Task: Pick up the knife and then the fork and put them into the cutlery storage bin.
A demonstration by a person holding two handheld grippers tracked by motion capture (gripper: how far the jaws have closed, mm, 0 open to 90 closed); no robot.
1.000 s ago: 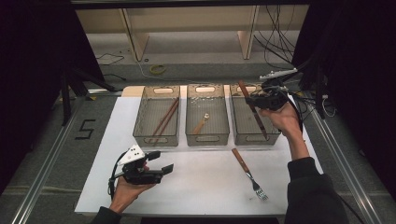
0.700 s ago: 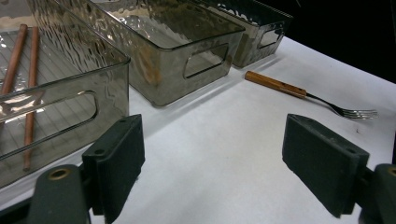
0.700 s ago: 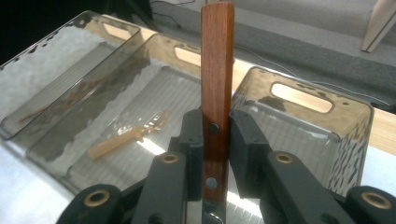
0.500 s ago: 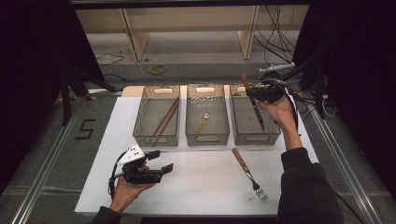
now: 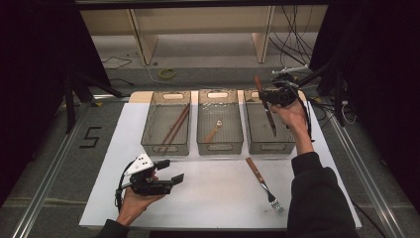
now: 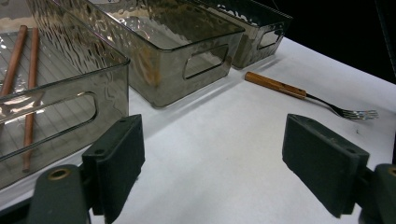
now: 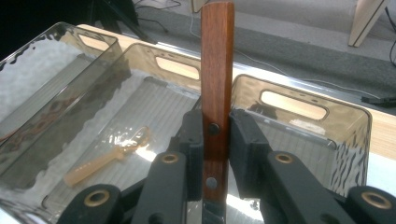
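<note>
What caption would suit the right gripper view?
Right gripper clamps a wooden-handled knife above the clear bins.

Lab recording bay, black curtains, metal frame rails, loose floor cables, taped white table

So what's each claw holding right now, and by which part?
Right claw grips the wooden-handled knife by its riveted handle; left claw holds nothing.
</note>
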